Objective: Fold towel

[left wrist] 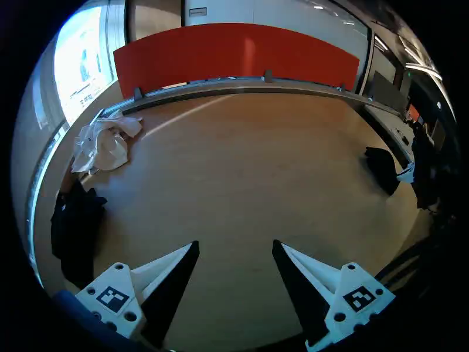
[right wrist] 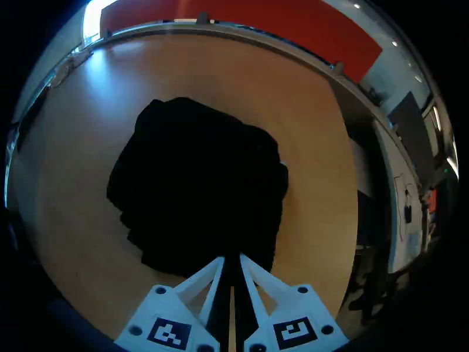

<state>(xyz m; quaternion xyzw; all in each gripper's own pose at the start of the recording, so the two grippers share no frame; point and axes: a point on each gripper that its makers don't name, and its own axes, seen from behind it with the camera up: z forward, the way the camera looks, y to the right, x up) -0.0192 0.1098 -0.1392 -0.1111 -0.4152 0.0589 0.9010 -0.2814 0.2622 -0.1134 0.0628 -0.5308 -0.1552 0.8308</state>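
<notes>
A black towel (right wrist: pixel 196 188) lies bunched in a loose heap on the wooden table (right wrist: pixel 76 117) in the right gripper view. My right gripper (right wrist: pixel 232 257) is shut on the near edge of that towel, with dark cloth showing between its narrow fingertips. In the left gripper view my left gripper (left wrist: pixel 235 246) hangs open above bare tabletop (left wrist: pixel 246 176), with nothing between its fingers. A dark cloth heap (left wrist: pixel 381 167) sits far off at the right of that view; I cannot tell if it is the same towel.
A crumpled white cloth (left wrist: pixel 105 144) lies at the far left of the table, and a dark cloth (left wrist: pixel 76 226) hangs over the left edge nearer me. A red partition (left wrist: pixel 234 53) stands along the table's far edge. Desks and chairs (right wrist: pixel 404 193) lie past the right edge.
</notes>
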